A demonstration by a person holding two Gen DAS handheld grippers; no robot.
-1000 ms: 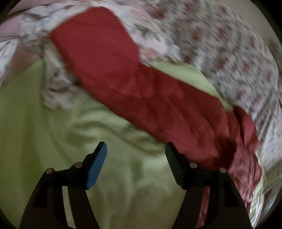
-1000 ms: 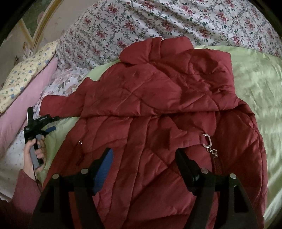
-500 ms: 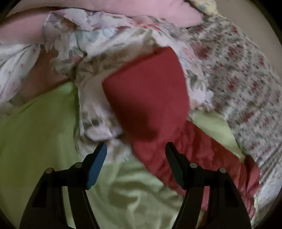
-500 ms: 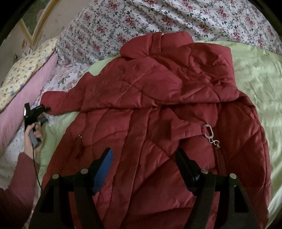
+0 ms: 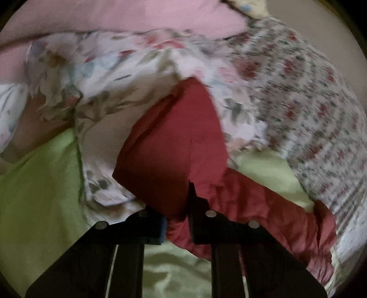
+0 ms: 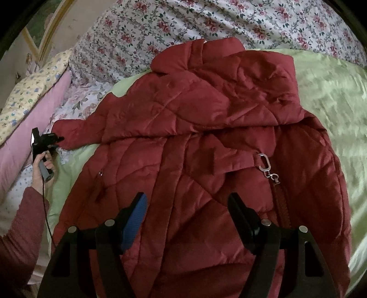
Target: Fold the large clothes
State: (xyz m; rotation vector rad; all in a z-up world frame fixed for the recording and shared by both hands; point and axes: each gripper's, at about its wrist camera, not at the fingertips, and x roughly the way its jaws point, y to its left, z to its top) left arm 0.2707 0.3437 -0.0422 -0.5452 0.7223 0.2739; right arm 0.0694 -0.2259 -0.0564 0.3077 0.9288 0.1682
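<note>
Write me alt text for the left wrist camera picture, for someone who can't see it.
The left gripper has its jaws closed on the cuff end of a red jacket sleeve, which runs away from the camera over a light green sheet. Crumpled floral fabric and a pink pillow lie behind it; the picture is slightly blurred.

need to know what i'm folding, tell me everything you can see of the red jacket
The red jacket is a quilted, puffy coat with slightly shiny fabric, lying spread flat on the green sheet, collar toward the floral bedding. A metal clip sits above its zipper. One sleeve stretches sideways onto floral fabric; the left claw is shut on its cuff. The right claw hovers open over the body.
</note>
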